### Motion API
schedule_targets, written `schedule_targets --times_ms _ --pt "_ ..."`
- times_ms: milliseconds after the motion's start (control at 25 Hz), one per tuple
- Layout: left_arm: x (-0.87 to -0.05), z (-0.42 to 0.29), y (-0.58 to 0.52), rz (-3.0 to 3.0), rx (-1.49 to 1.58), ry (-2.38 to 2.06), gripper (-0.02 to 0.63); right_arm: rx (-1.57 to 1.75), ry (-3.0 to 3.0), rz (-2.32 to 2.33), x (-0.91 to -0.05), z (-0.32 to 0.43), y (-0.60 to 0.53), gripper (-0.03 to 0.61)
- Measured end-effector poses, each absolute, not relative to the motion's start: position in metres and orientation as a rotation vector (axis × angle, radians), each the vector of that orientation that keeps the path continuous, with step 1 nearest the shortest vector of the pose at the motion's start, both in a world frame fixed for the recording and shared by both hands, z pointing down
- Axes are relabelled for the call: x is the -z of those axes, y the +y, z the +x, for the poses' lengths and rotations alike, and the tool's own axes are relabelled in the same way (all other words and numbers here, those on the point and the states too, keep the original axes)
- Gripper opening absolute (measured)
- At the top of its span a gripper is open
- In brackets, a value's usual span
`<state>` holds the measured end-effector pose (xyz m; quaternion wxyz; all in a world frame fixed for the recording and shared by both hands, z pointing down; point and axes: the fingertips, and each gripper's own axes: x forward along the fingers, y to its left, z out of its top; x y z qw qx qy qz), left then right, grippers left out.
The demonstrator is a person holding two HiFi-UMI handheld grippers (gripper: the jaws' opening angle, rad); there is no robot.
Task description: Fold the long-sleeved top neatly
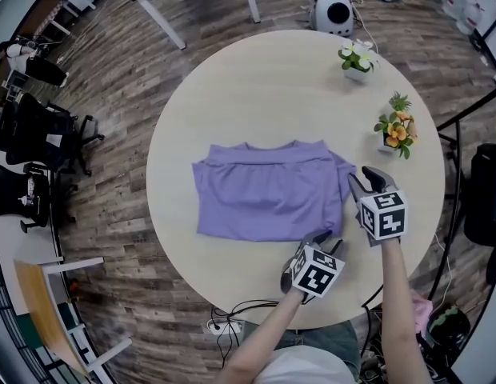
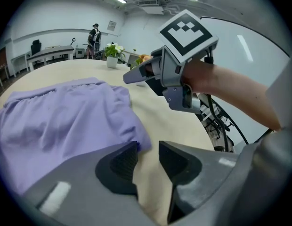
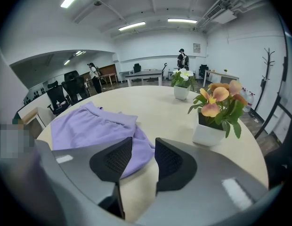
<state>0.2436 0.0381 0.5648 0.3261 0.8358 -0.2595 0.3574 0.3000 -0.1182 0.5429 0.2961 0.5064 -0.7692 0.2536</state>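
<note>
The purple long-sleeved top [image 1: 268,190] lies folded into a rough rectangle on the middle of the round beige table [image 1: 264,94], its right side bunched. My left gripper [image 1: 318,242] hovers just off the top's near right corner, jaws a narrow gap apart with nothing between them. In the left gripper view that corner of the top [image 2: 66,117] ends right before the left gripper [image 2: 148,147]. My right gripper [image 1: 362,181] sits at the top's right edge, also narrowly open and empty. In the right gripper view the cloth [image 3: 94,126] lies just beyond the right gripper [image 3: 143,145].
Two small pots stand on the table's right: white flowers [image 1: 357,58] at the back, orange flowers [image 1: 394,132] close to my right gripper, the latter also visible as the orange flower pot [image 3: 214,117]. The table's front edge is near my arms. Office chairs [image 1: 32,134] stand far left.
</note>
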Motion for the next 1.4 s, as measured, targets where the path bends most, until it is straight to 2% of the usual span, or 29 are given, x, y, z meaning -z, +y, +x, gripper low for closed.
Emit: schedule_targets --times_ms 480,680,1000,1120,1320,1400 --pt "-0.586 0.251 0.040 2.102 -0.983 -0.755 0.120 -0.760 -2.056 1.321 -0.564 0.293 -0.127 0.216" --pt "-0.589 0.248 0.037 2.078 -0.994 -0.796 0.068 -0.836 -2.074 1.329 -0.567 0.291 -0.131 0.242" --pt "-0.588 0.247 0.040 2.040 -0.976 -0.796 0.046 -0.864 -2.057 1.274 -0.578 0.276 -0.129 0.324" --pt "-0.586 0.247 0.042 2.032 -0.967 -0.792 0.044 -0.807 -2.016 1.248 -0.589 0.274 -0.127 0.316" --pt "-0.585 0.247 0.044 2.035 -0.969 -0.796 0.044 -0.687 -2.019 1.229 -0.595 0.272 -0.125 0.262" --pt "-0.585 0.247 0.044 2.035 -0.967 -0.796 0.044 -0.672 -2.039 1.215 -0.595 0.268 -0.123 0.219"
